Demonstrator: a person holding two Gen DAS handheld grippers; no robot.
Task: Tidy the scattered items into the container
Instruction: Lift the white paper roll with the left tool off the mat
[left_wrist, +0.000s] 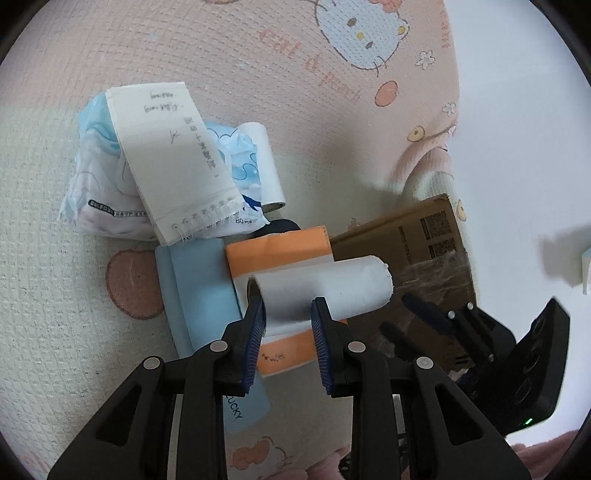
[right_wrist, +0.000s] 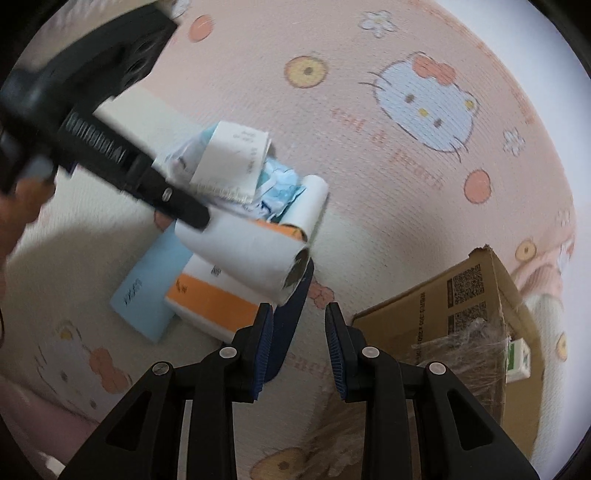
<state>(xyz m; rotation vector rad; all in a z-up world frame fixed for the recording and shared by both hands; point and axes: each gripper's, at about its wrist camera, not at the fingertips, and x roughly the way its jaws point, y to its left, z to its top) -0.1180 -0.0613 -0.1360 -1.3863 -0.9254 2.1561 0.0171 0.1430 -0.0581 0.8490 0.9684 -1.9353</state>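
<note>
Cardboard box (left_wrist: 406, 240) at the right edge of the pile on the patterned mat (left_wrist: 258, 74).
Left gripper (left_wrist: 288, 325) clenches one end of a white roll (left_wrist: 325, 291) above the orange-and-white pack (left_wrist: 280, 251), just left of the box; right gripper (right_wrist: 299, 332) hovers released, holding nothing.

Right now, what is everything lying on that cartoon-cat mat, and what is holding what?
white paper roll: one, held in the left gripper, above the orange-and-white packet
second white roll: one, on the mat beside the wipes
orange-and-white packet: one, mid-pile
light blue flat pouch: one, beside the packet
blue-and-white wipes pack: one, under the notepad
white spiral notepad: one, atop the wipes
brown cardboard box: one, right of the pile
left gripper: shut on the roll
right gripper: open, nothing between its fingers
</note>
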